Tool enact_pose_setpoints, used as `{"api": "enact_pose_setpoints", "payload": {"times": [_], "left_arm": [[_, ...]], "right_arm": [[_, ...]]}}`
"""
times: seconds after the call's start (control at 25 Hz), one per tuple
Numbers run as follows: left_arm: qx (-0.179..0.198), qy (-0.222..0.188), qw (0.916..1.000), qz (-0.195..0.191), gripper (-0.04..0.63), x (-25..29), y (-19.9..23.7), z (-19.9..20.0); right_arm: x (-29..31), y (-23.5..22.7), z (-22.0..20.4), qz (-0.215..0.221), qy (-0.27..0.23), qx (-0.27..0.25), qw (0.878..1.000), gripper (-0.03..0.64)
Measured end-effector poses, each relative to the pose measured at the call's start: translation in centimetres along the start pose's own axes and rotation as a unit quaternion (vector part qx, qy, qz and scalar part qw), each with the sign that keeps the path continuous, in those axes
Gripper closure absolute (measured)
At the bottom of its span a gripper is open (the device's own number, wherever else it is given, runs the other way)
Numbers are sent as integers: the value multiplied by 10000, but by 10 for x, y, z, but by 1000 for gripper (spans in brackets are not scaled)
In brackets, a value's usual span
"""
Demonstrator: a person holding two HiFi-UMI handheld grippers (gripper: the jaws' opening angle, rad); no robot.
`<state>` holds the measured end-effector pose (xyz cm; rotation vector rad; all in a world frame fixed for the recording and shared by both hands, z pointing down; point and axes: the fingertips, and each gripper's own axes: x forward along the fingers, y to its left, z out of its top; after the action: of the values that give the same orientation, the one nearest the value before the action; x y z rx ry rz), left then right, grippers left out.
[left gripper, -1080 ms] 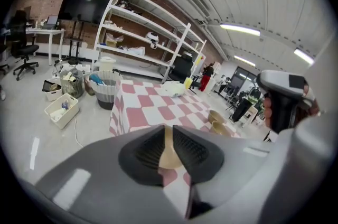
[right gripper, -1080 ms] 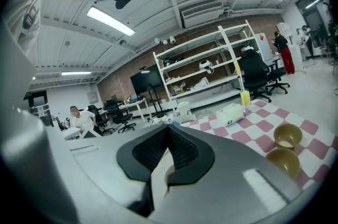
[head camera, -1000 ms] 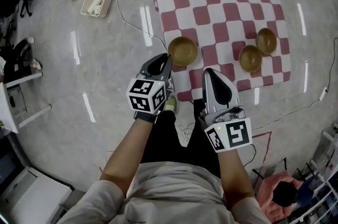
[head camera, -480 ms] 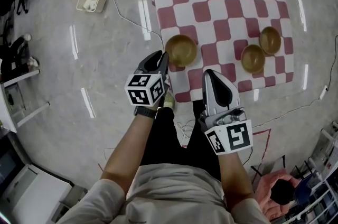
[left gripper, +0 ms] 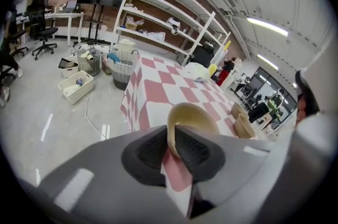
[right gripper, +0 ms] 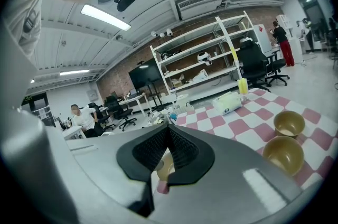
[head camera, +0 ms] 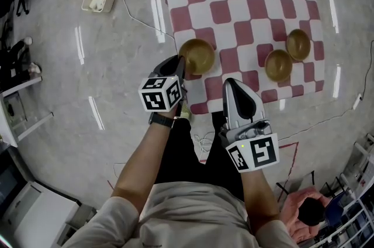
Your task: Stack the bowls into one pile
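left tongs (left gripper: pixel 170 137) advanced, pinching nearest bowl (left gripper: pixel 193 114) rim

Left gripper (head camera: pixel 177 64) moved forward; fingers (left gripper: pixel 196 151) now clamp near bowl (head camera: pixel 198 55) rim.

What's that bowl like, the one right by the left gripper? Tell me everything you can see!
The bowl is round and tan-gold, maybe wood or plastic, and looks empty. It sits upright near the edge of the red-and-white checked cloth, apart from the two other bowls. The left gripper has the bowl's near rim between its pads, which look closed on it.
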<state>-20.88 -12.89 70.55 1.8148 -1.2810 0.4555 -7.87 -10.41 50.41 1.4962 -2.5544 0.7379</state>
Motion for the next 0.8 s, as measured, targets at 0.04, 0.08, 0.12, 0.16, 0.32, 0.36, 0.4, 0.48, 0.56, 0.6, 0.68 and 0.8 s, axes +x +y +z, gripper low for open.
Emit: {"api": "enact_pose_setpoints", "payload": {"times": [0.04, 0.08, 0.12, 0.16, 0.32, 0.36, 0.4, 0.48, 0.56, 0.6, 0.68, 0.8], "left_arm": [[-11, 3, 10000, 32, 565, 1, 0, 0], [-22, 6, 10000, 58, 565, 1, 1, 1], [-29, 8, 10000, 74, 570, 2, 1, 2], [-34, 10, 10000, 78, 577, 2, 0, 2], [-10, 42, 10000, 81, 578, 1, -3, 5], [4, 48, 10000, 76, 578, 0, -5, 6], [17, 52, 10000, 63, 578, 0, -7, 8], [40, 59, 10000, 30, 578, -2, -13, 10], [69, 61, 10000, 5, 578, -5, -18, 13], [82, 56, 10000, -5, 578, -6, -20, 15], [102, 35, 9999, -41, 578, -9, -27, 19], [144, 24, 9998, -125, 578, -16, -39, 26]], "right_arm": [[-1, -1, 0, -10, 4, 10, 10000, 607], [-1, -3, 0, -21, 5, 19, 10000, 607], [-2, -4, 1, -31, 2, 28, 10000, 607], [-3, -5, 1, -40, -5, 36, 10000, 607], [-8, -10, 5, -85, -43, 66, 9999, 607], [-9, -11, 7, -99, -57, 74, 9999, 607], [-10, -13, 8, -113, -70, 80, 9999, 607], [-13, -15, 12, -139, -94, 78, 9998, 607], [-17, -16, 16, -164, -127, 78, 9998, 607], [-19, -16, 18, -178, -146, 81, 9997, 607], [-23, -17, 22, -212, -183, 88, 9996, 607], [-30, -18, 29, -280, -237, 100, 9993, 607]]}}
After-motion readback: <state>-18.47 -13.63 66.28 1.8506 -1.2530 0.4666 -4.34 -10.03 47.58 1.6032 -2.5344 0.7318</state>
